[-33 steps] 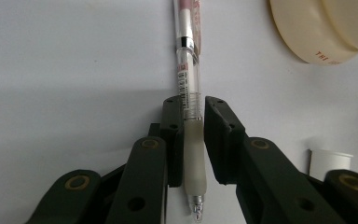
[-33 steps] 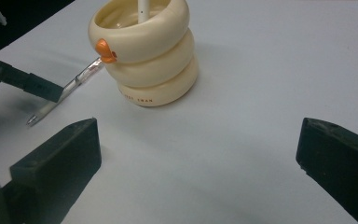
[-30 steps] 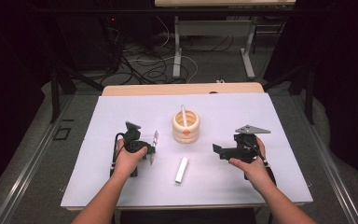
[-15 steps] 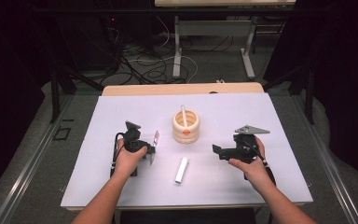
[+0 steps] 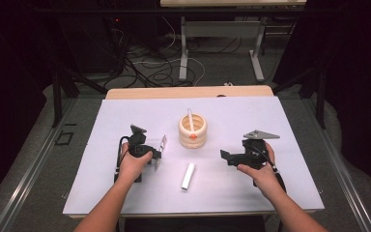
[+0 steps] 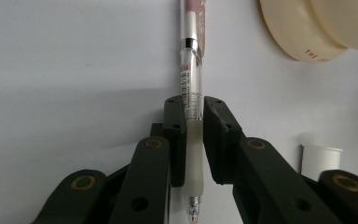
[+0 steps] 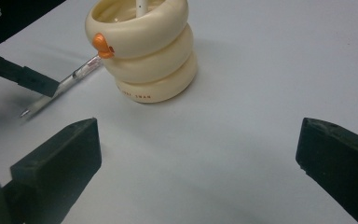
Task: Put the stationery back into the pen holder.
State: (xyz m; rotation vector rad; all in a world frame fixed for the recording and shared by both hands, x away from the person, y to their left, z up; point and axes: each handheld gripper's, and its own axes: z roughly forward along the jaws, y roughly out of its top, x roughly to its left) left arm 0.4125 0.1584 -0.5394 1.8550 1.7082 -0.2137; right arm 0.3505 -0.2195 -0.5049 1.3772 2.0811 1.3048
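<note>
The clear pen (image 6: 189, 100) is clamped at its pale rubber grip between the jaws of the left gripper (image 6: 193, 140), held just left of the cream ringed pen holder (image 5: 192, 130), so the pick-up looks done while the drop into the holder, where one white pen (image 5: 190, 119) already stands, is not yet made. The right gripper (image 7: 198, 154) hangs with its jaws wide apart and nothing between them, facing the holder, a white cap (image 5: 188, 176) lies on the white mat (image 5: 290, 121) between the hands, and there's plenty of bare mat all round, edges well apart.
</note>
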